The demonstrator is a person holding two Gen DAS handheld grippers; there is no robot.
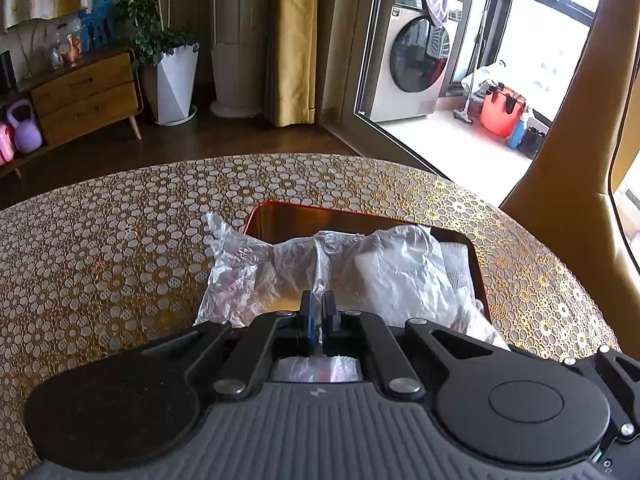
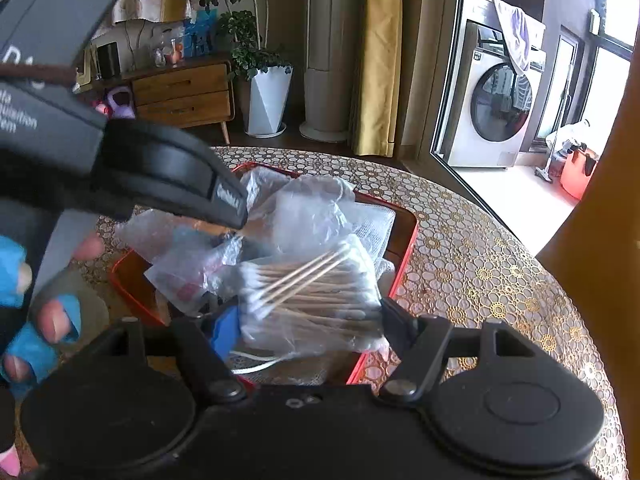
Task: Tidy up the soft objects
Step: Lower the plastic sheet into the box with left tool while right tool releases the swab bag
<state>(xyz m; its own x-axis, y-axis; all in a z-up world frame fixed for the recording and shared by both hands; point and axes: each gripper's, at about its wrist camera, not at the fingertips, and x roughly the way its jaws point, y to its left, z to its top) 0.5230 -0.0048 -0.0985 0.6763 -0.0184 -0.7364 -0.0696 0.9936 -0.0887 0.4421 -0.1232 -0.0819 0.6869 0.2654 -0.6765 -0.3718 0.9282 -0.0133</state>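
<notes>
Left gripper (image 1: 318,308) pinches a crumpled clear plastic bag (image 1: 280,268) over the red-rimmed dark tray (image 1: 280,210). Only the right wrist view shows the right gripper (image 2: 308,316) clamping a clear bag of wooden cotton swabs (image 2: 312,300) at 6 o'clock of the tray.

Daylight from right-hand windows, blown-out glare, dim left, fisheye-curved edges

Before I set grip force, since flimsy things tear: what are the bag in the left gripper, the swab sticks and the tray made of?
Bag: thin clear plastic film, crinkled and glossy, pinched in the shut left gripper.
Cotton swabs: tan sticks, probably wood or bamboo, with white cotton tips, in their own clear bag.
Tray: rigid, red-rimmed, dark glossy inside; plastic or lacquered, unclear.
</notes>
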